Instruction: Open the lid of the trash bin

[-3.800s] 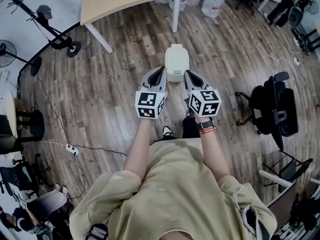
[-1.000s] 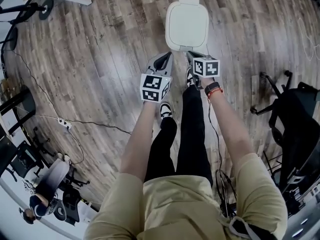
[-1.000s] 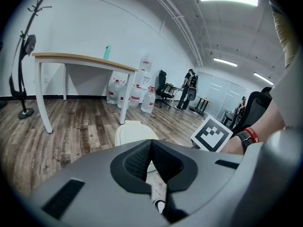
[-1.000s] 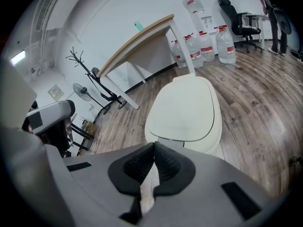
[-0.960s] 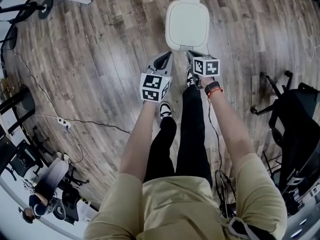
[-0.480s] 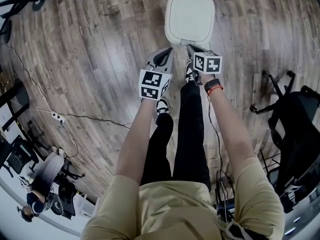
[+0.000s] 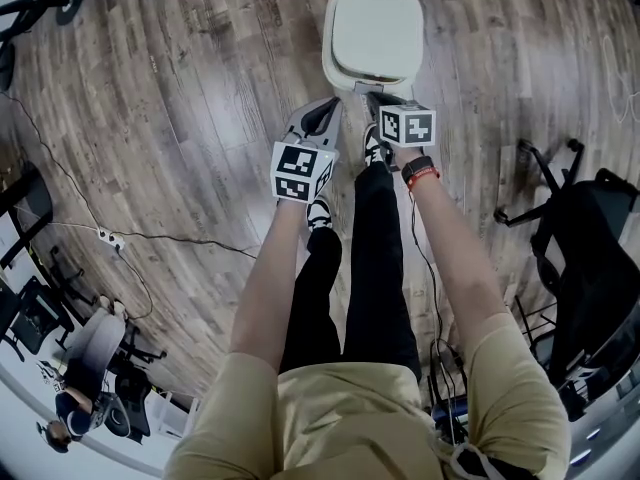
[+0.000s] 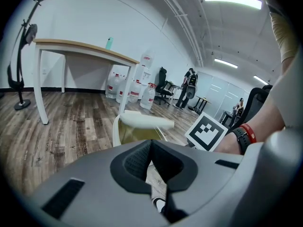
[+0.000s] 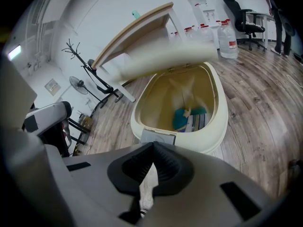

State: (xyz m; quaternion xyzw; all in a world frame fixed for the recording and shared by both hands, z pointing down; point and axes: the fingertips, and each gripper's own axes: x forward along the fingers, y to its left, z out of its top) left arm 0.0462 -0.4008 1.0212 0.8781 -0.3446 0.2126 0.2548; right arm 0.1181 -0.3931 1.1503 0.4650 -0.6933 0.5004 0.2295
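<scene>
A cream trash bin (image 7: pixel 372 30) stands on the wood floor just ahead of the person's feet. In the right gripper view the bin (image 9: pixel 215 126) shows its inside, with a teal item and papers (image 9: pixel 189 118) at the bottom. Its lid (image 9: pixel 161 60) is tilted up at the hinge and blurred. A grey push plate (image 9: pixel 158 136) sits on the front rim, right before my right gripper (image 9: pixel 152 146), whose jaws are shut with nothing between them. My right gripper (image 7: pixel 374 104) reaches the bin's front edge. My left gripper (image 7: pixel 322 120) hangs shut beside it, left of the bin (image 8: pixel 137 129), with the lid (image 8: pixel 146 121) raised.
A black office chair (image 7: pixel 590 238) stands at the right. A cable and power strip (image 7: pixel 103 236) lie on the floor at the left. A wooden desk (image 8: pixel 80 48) and water bottles (image 8: pixel 139 86) stand beyond the bin. The person's legs and shoes (image 7: pixel 318 213) are below the grippers.
Since 3.8 s ago the person has stepped up to the bin, which now looms larger. Over the last second both grippers crept forward to its front edge.
</scene>
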